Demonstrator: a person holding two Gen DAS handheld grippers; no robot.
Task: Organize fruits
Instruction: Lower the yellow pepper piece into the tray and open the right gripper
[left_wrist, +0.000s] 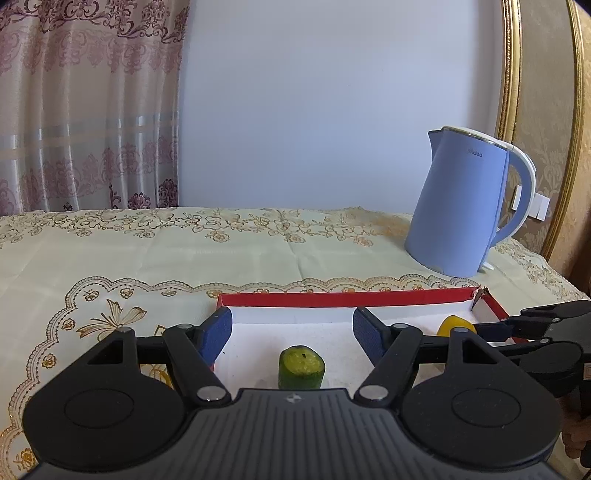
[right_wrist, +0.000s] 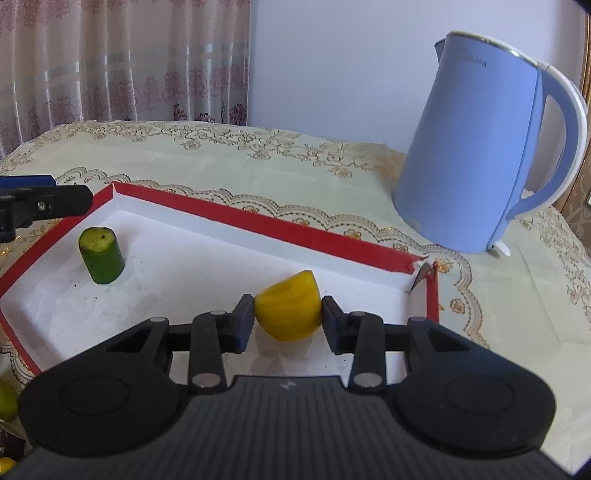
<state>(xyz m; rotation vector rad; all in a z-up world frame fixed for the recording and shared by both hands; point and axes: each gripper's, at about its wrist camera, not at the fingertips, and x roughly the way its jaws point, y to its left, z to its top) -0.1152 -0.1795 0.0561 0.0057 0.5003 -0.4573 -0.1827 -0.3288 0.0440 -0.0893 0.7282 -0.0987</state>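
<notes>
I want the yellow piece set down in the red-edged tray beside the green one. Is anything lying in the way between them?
Nothing visible is. The right gripper holds the yellow fruit piece over the white floor of the tray. The green piece stands upright near the left corner, and the floor between them is bare. The left gripper hangs open, touching neither.

My two cameras give bright, even daylight, soft through the curtain (left_wrist: 88, 110) at ten o'clock. Shadows are faint. The kettle (right_wrist: 480, 147) bows at two o'clock from fisheye bending; corners go dark. Focus is sharp throughout.
</notes>
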